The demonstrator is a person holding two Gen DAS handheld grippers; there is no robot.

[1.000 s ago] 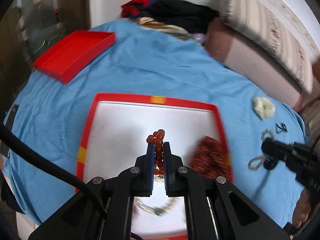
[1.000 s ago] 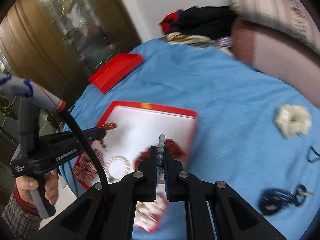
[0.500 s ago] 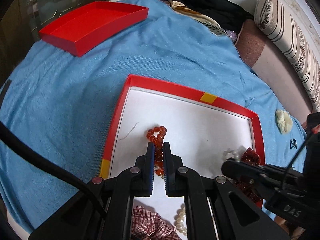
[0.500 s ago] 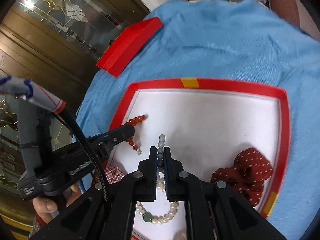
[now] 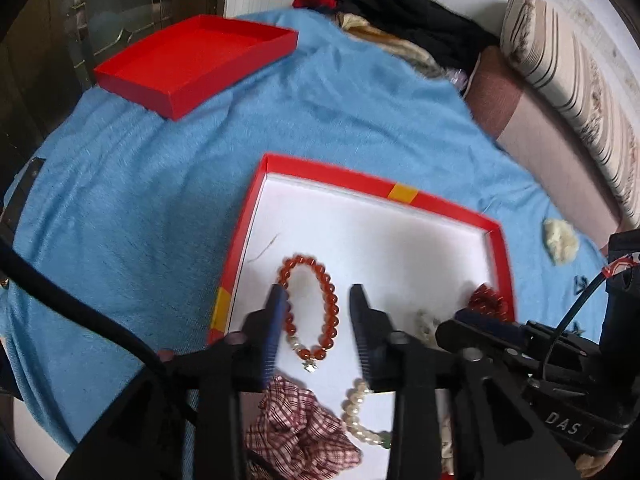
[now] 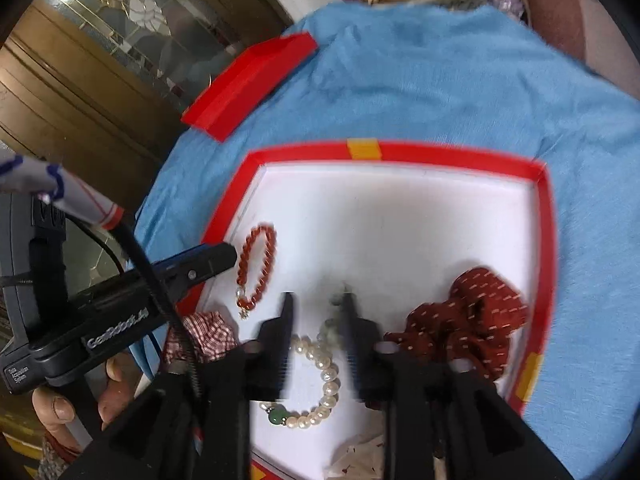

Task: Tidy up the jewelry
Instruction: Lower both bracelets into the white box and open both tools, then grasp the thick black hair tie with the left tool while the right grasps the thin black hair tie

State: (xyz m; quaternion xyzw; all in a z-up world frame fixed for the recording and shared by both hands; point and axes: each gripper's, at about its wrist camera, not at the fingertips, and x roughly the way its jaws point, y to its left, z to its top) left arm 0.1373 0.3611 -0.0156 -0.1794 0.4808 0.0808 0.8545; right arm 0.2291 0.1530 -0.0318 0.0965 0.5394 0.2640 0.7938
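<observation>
A red-rimmed tray with a white floor lies on the blue cloth. An orange bead bracelet lies flat in it between the fingertips of my open left gripper. A pearl bracelet with a green bead lies in the tray below my open right gripper. A dark red dotted scrunchie and a checked scrunchie also lie in the tray.
A red box lid lies at the far left of the blue cloth. A cream scrunchie lies right of the tray. Clothes and a striped cushion are at the back.
Both grippers have opened. The orange bracelet has dropped from the left gripper and the pearl bracelet from the right; both now lie in the tray.
</observation>
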